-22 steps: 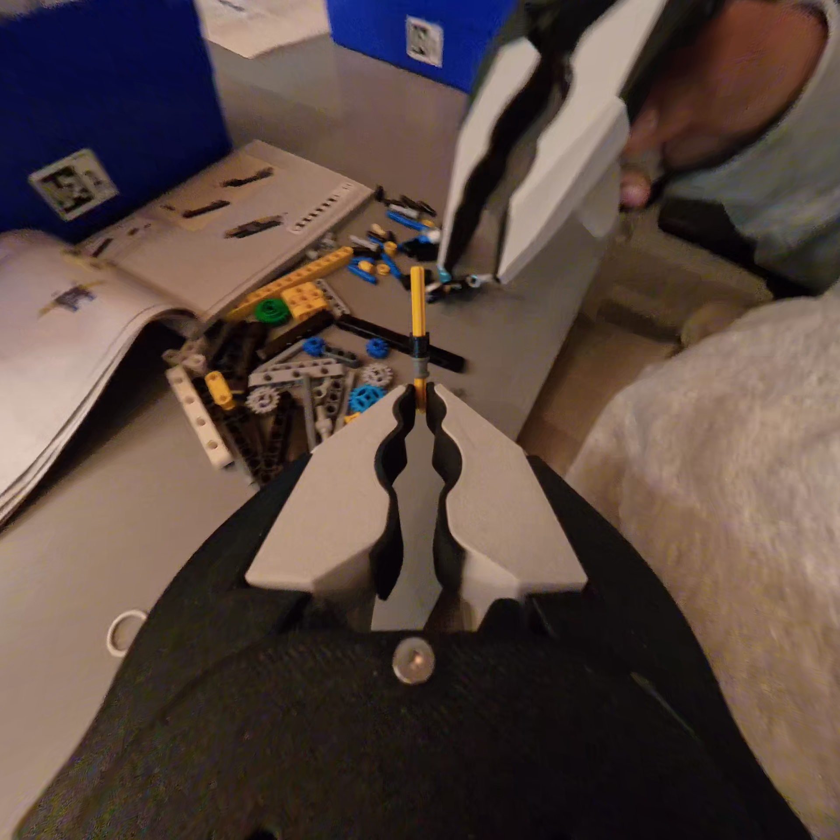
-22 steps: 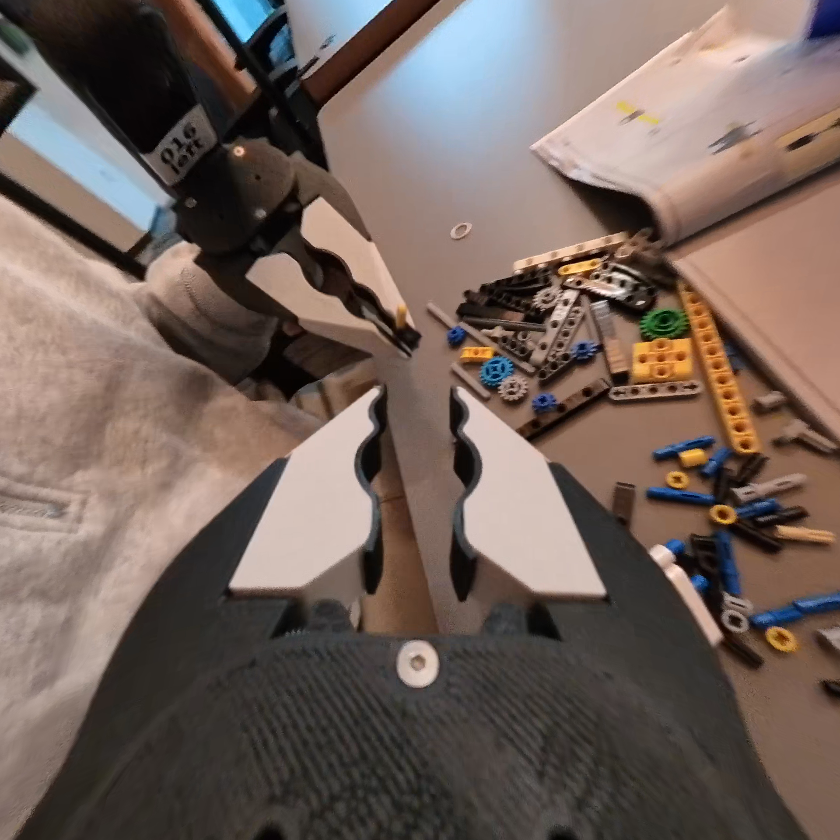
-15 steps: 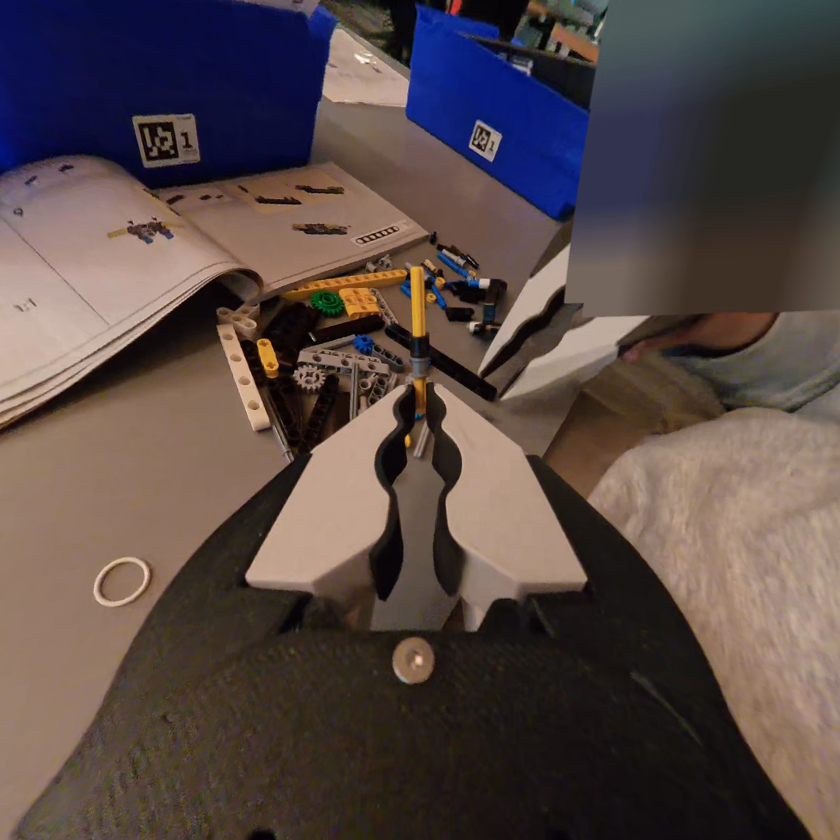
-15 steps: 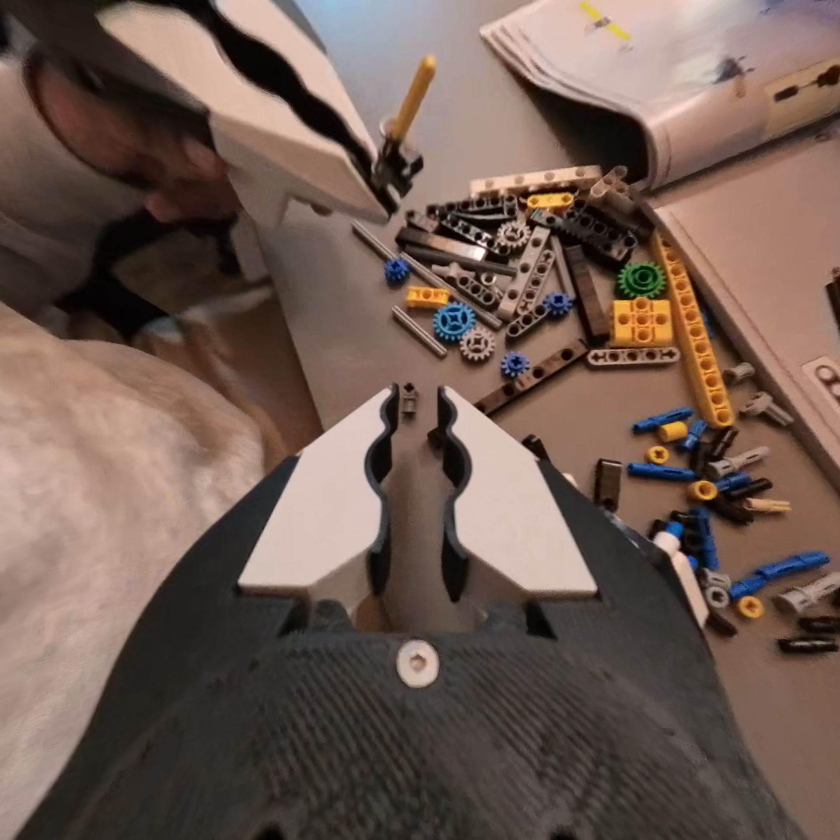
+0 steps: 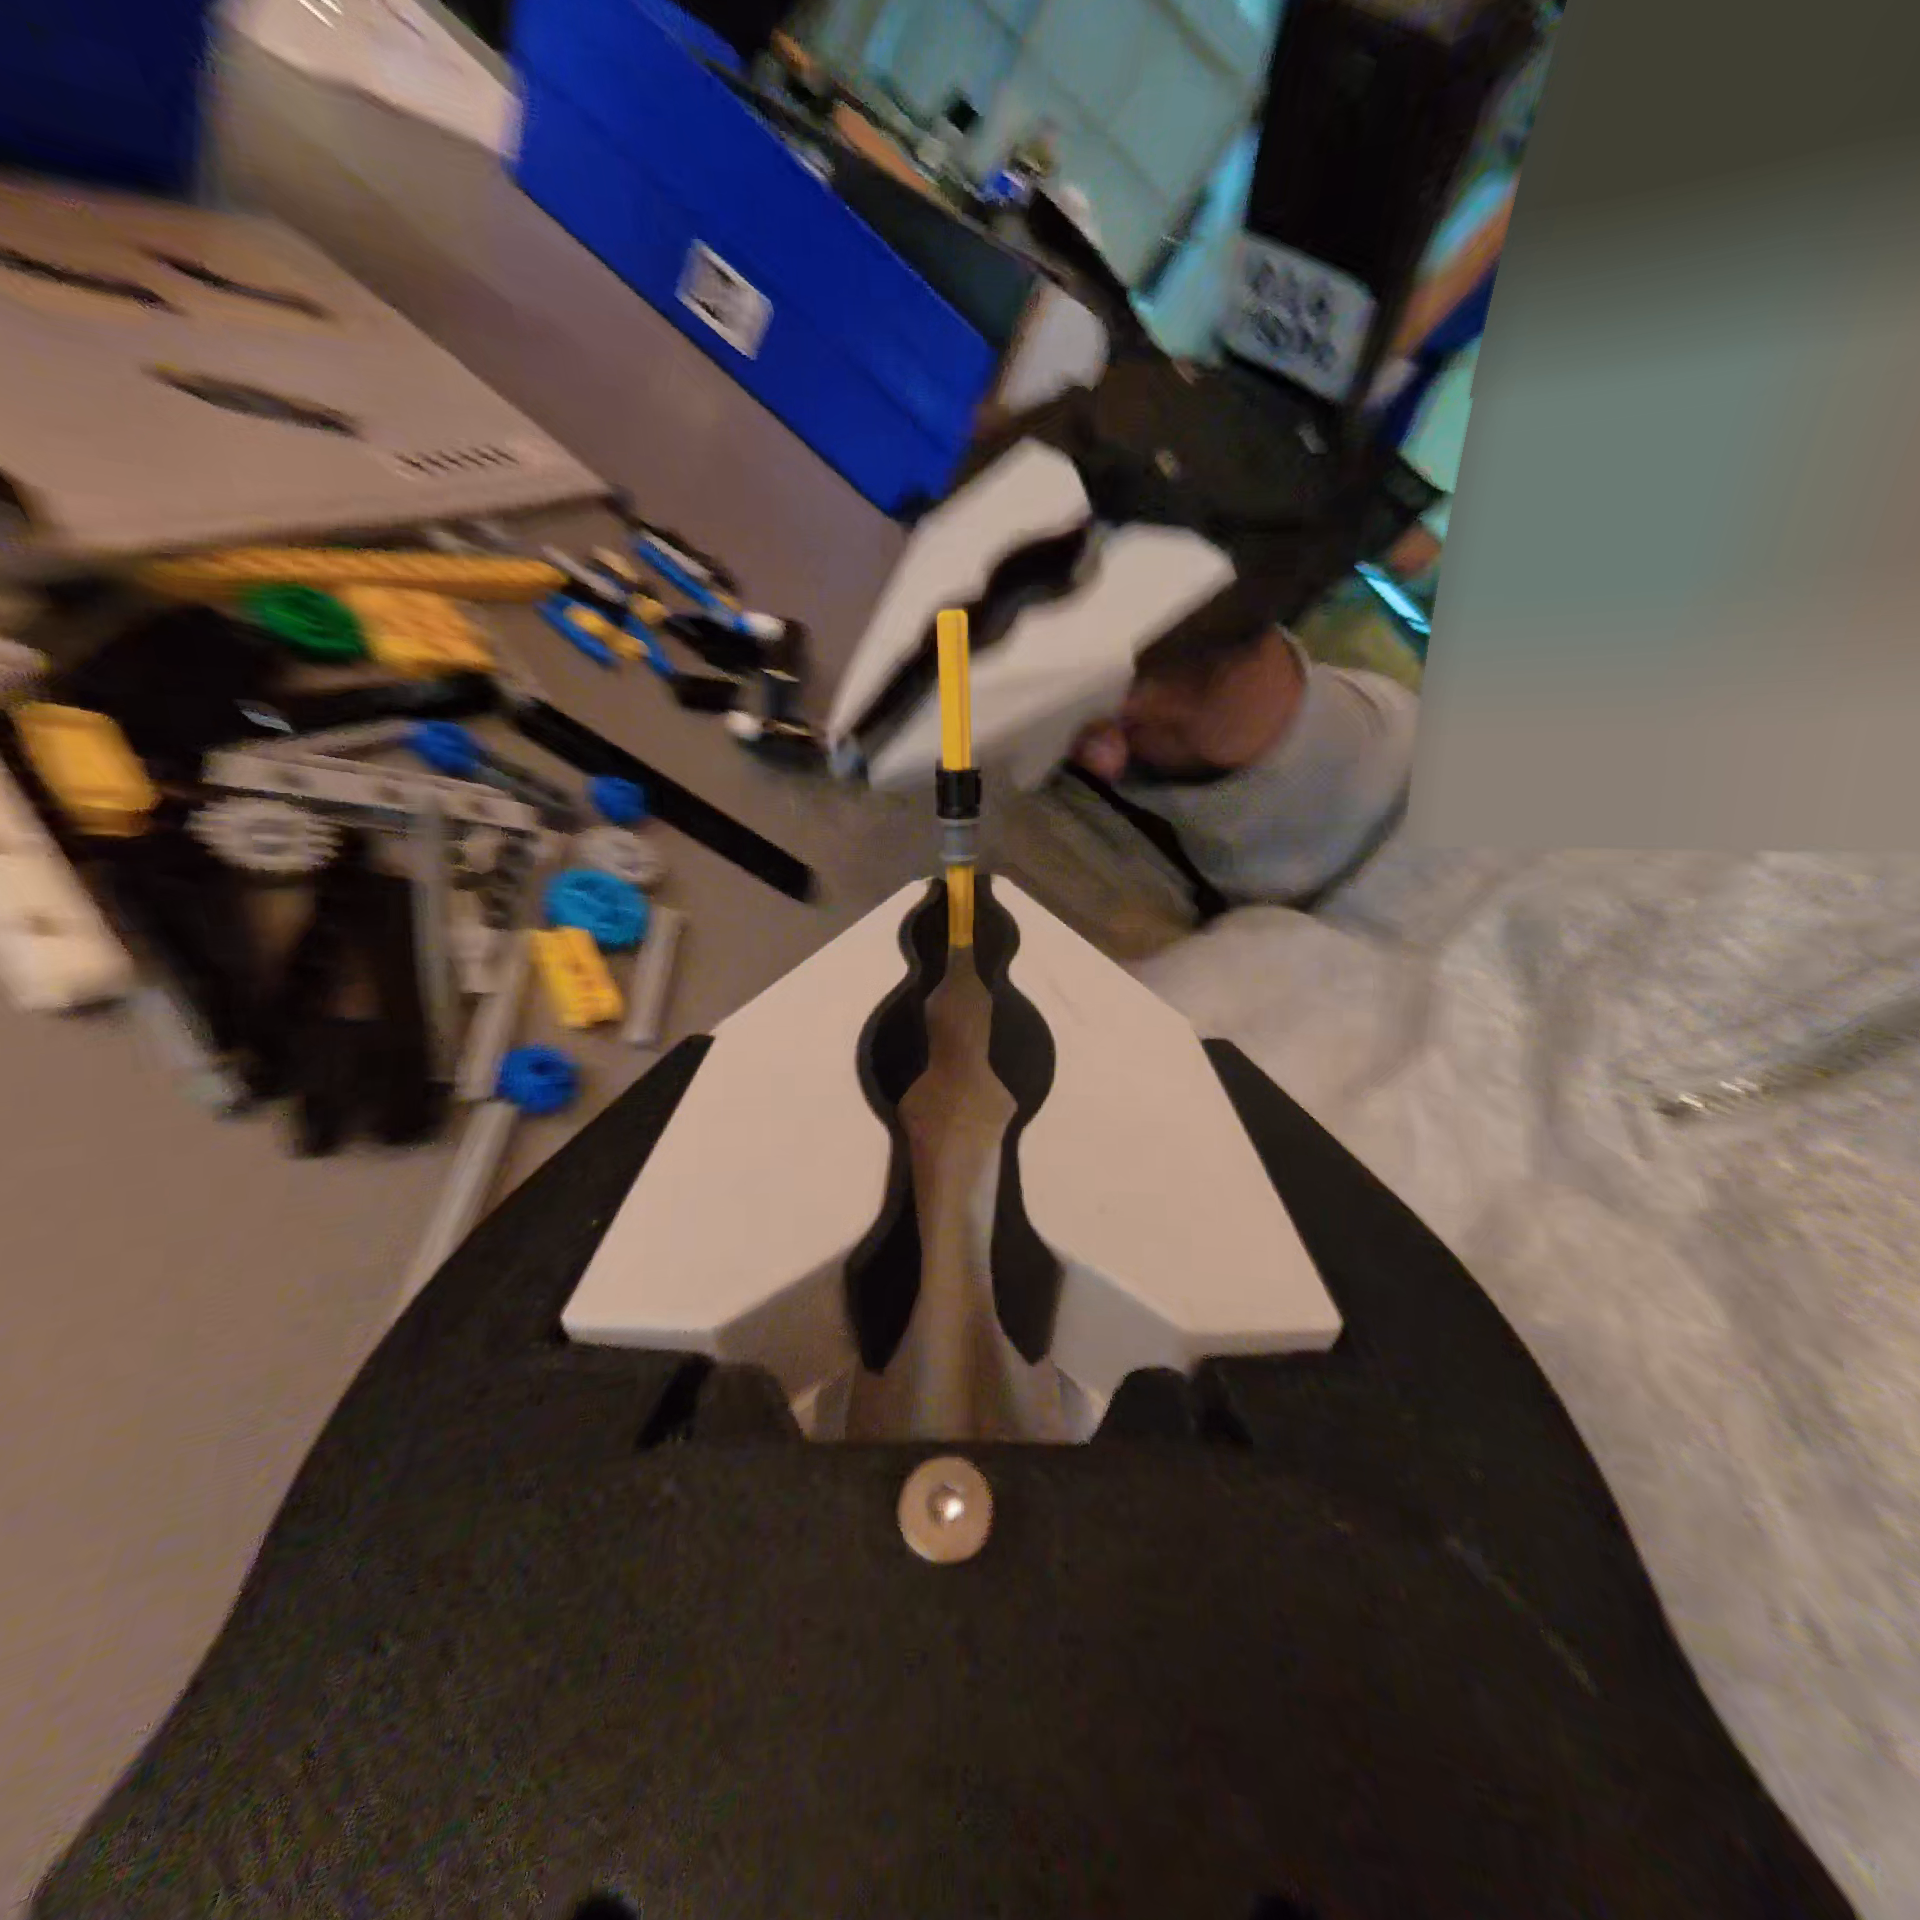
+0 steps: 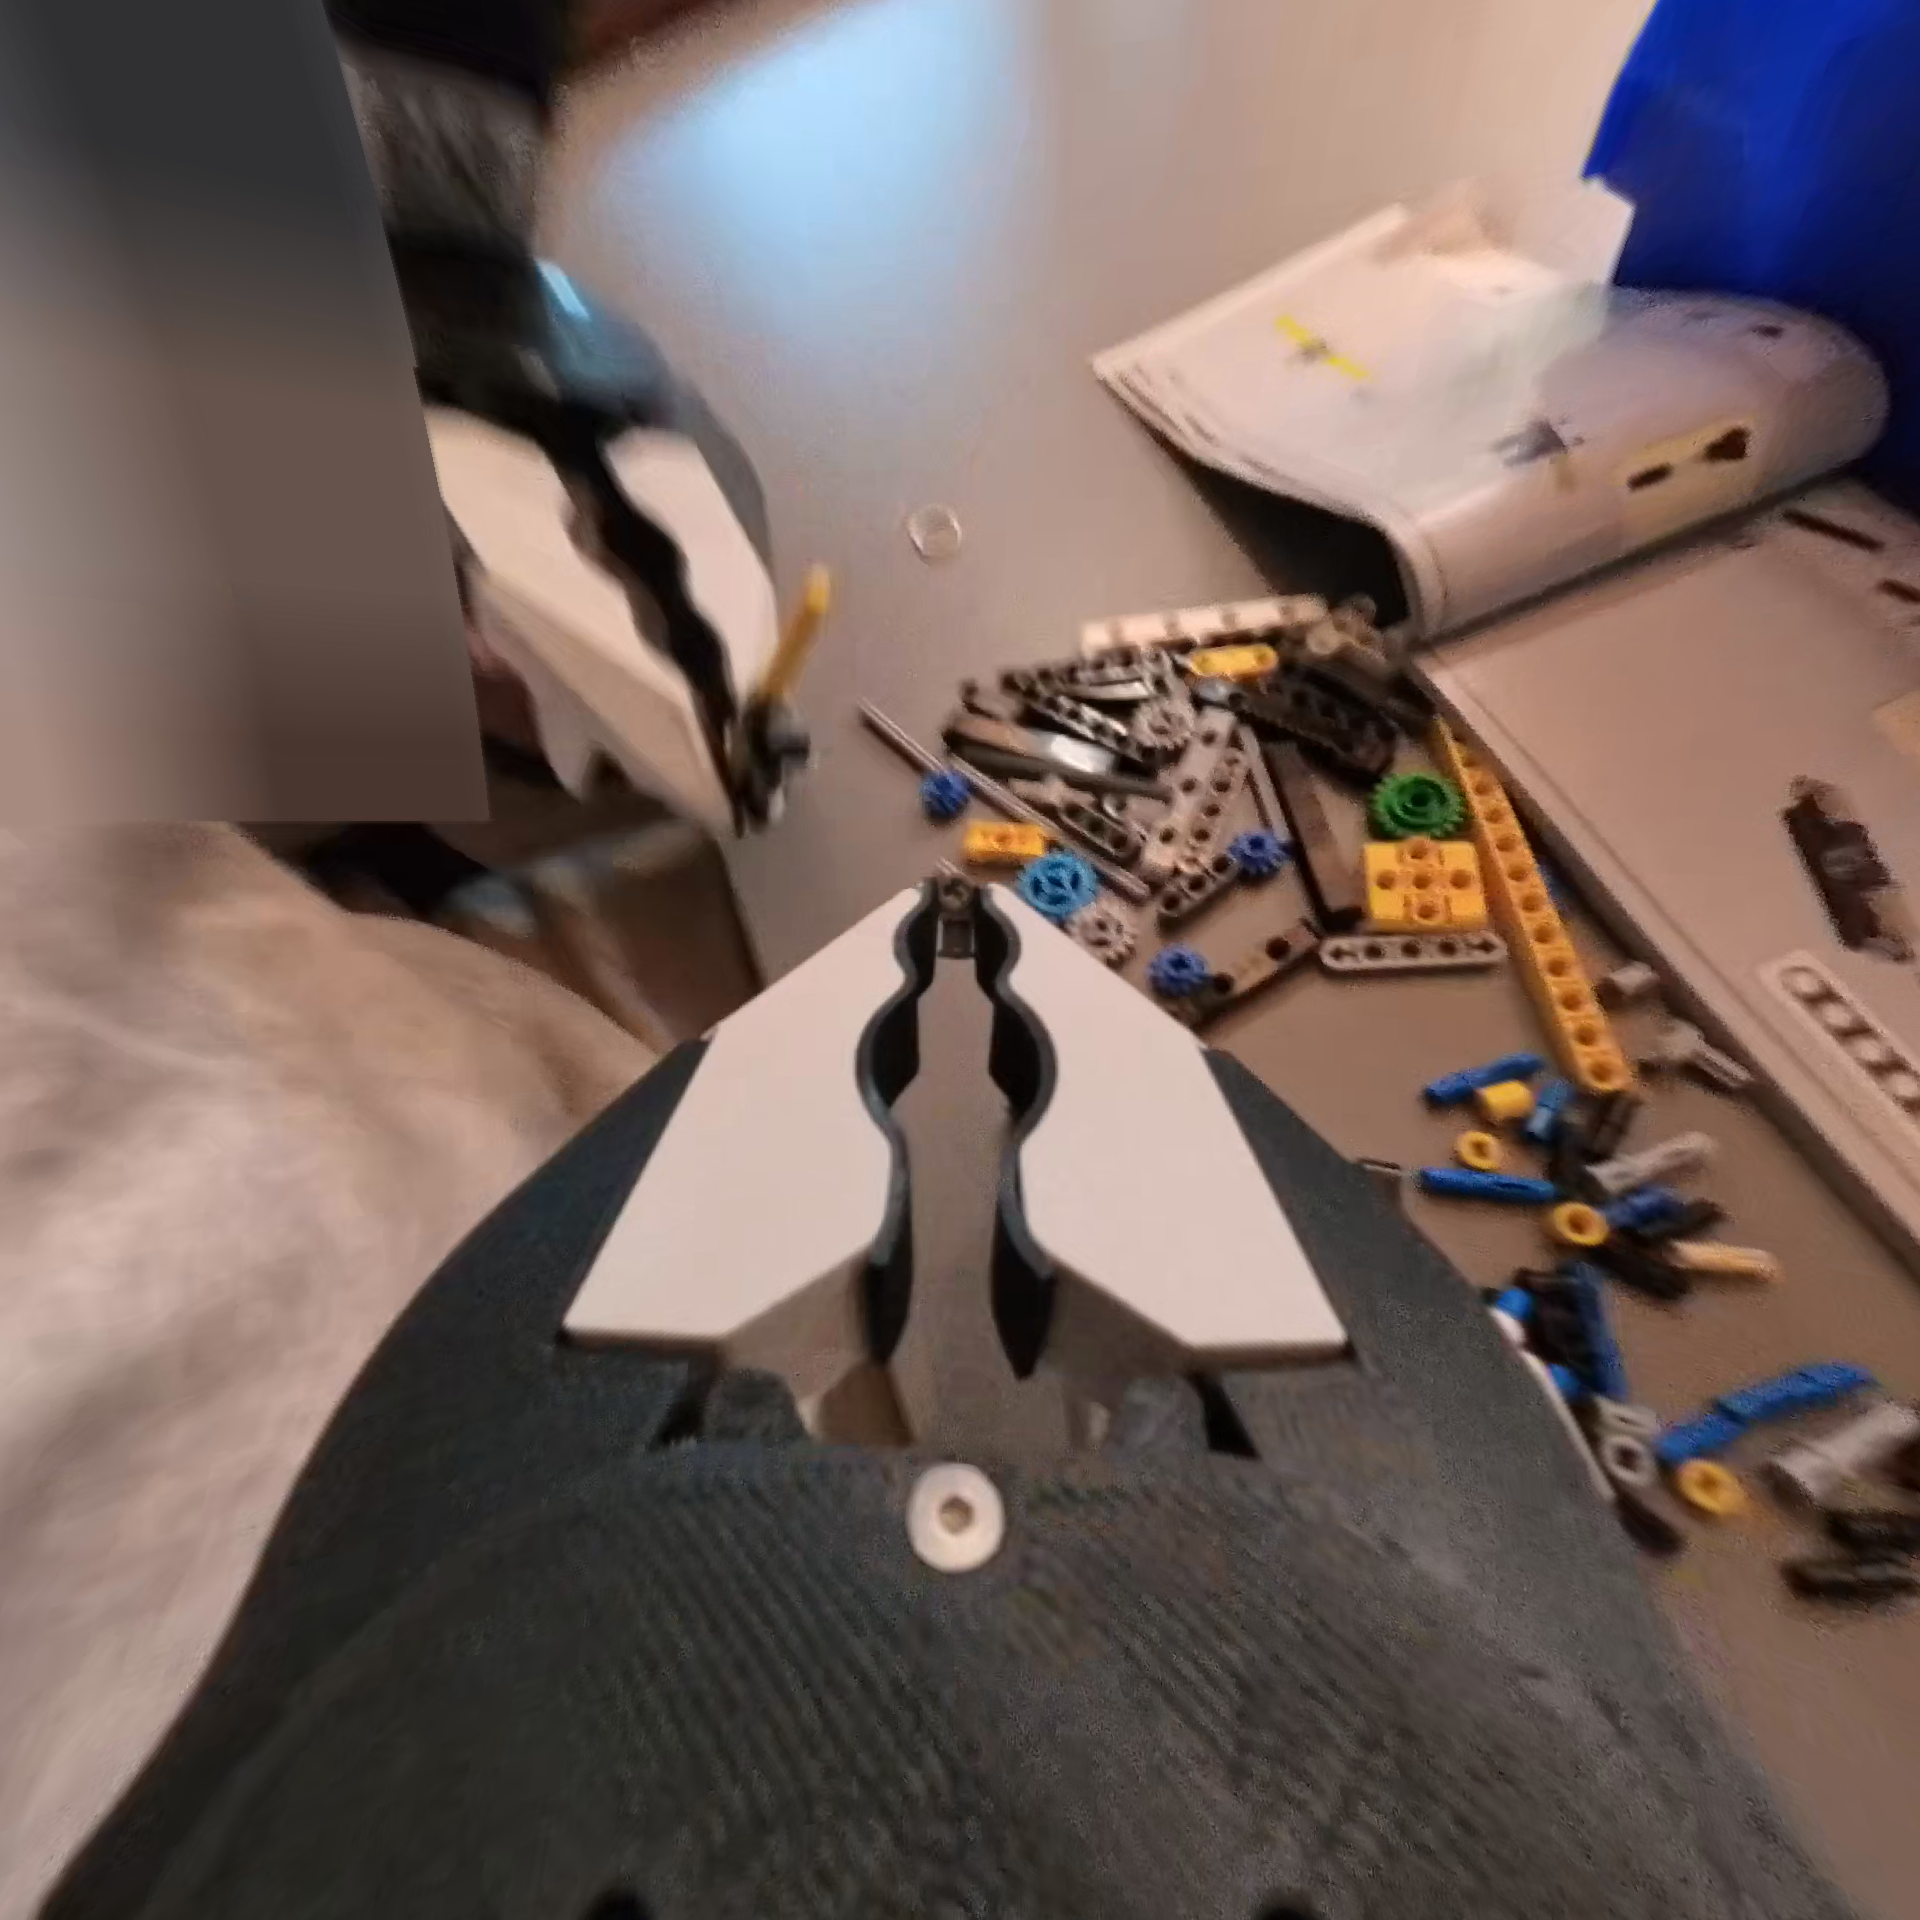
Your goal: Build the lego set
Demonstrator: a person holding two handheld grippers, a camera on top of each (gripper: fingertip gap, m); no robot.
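Note:
My left gripper (image 5: 958,896) is shut on the lower end of a yellow axle (image 5: 953,686) that carries a black and a grey bush; the axle sticks straight out past the tips. It also shows in the right wrist view (image 6: 800,644), held by the left gripper (image 6: 756,800) above the table's near edge. My right gripper (image 6: 956,896) is shut on a small dark grey piece (image 6: 954,914) at its tips. In the left wrist view the right gripper (image 5: 847,750) is just beyond the axle. A pile of loose lego parts (image 6: 1247,790) lies on the grey table (image 6: 935,260).
An open instruction booklet (image 6: 1455,416) lies behind the pile. Blue bins (image 5: 779,281) stand at the back. Small blue, yellow and black pins (image 6: 1579,1195) lie to the right. A white ring (image 6: 932,530) lies on the table. Pale fleece clothing (image 5: 1558,1143) fills the near side.
My right gripper has closed from open onto the small dark grey piece. My left gripper has swung with the yellow axle still in it, and both grippers now face each other closely.

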